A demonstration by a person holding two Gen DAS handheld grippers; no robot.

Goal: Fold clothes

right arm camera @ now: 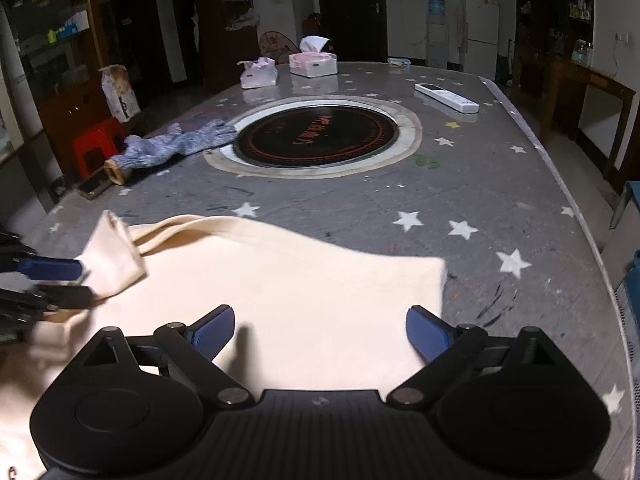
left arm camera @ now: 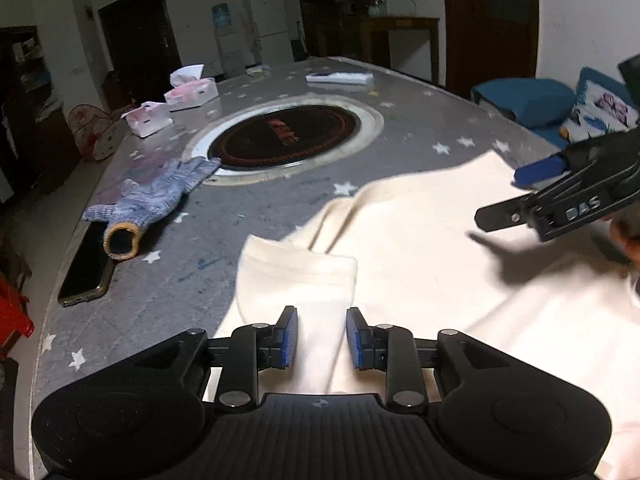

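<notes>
Cream cotton garment [left arm camera: 420,248] lying spread on grey star-print table [left arm camera: 168,292], sleeve folded over body. Left gripper [left arm camera: 321,338] hovering over sleeve, jaws parted, gripping nothing. Right gripper [right arm camera: 320,332] hanging above garment body, jaws spread wide, empty. Blue knit glove [left arm camera: 152,196] lying near round black cooktop [left arm camera: 284,136].

— The cream garment [right arm camera: 280,300]?
— Soft matt cloth.
— The table [right arm camera: 500,184]?
— Glossy, scuffed star-print covering.
— The gloves [left arm camera: 156,196]?
— Coarse knit; black burner plate [left arm camera: 284,136] smooth, shiny.
</notes>
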